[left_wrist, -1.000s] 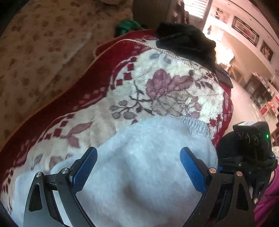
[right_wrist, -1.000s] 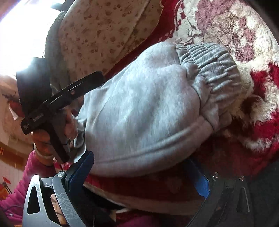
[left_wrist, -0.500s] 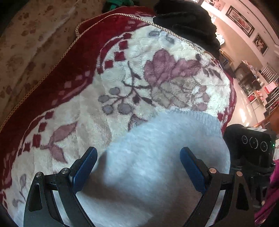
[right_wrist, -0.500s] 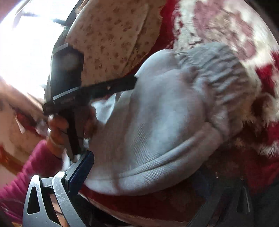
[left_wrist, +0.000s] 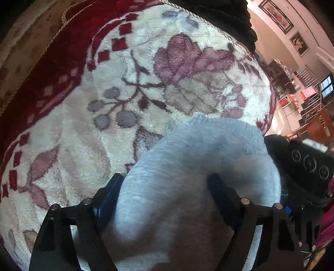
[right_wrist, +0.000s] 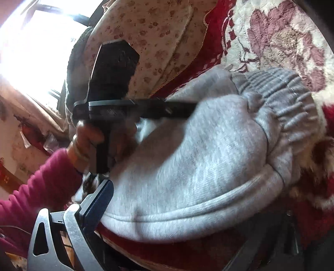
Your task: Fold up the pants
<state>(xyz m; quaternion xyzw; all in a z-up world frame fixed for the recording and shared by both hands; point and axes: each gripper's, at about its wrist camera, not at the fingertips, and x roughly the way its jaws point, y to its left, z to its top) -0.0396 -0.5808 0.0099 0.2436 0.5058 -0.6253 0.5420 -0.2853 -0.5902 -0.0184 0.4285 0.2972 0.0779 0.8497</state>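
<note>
Grey fleece pants (left_wrist: 198, 156) lie bunched on a red and cream flowered blanket (left_wrist: 125, 83). My left gripper (left_wrist: 163, 193) points steeply down onto them. Its jaws are closing, and a raised hump of the cloth sits between the blue pads (left_wrist: 108, 196). In the right wrist view the pants (right_wrist: 208, 156) show their ribbed elastic waistband (right_wrist: 281, 98) at the right. My right gripper (right_wrist: 173, 210) is low at the near folded edge, jaws closing with that edge between them; its right finger is lost in shadow. A hand (right_wrist: 87, 141) in a magenta sleeve holds the left gripper (right_wrist: 181, 110) over the pants.
A beige spotted sofa cushion (right_wrist: 156, 31) rises behind the blanket (right_wrist: 281, 37). A black garment (left_wrist: 225, 16) lies at the blanket's far end. The right tool's black body (left_wrist: 309, 166) is close beside the pants. Beyond are a room with shelves (left_wrist: 292, 98) and a bright window (right_wrist: 31, 41).
The left gripper has tipped down and come in over the pants, and its pads have drawn closer around a hump of cloth. The right gripper has stayed put with its jaws slightly narrower.
</note>
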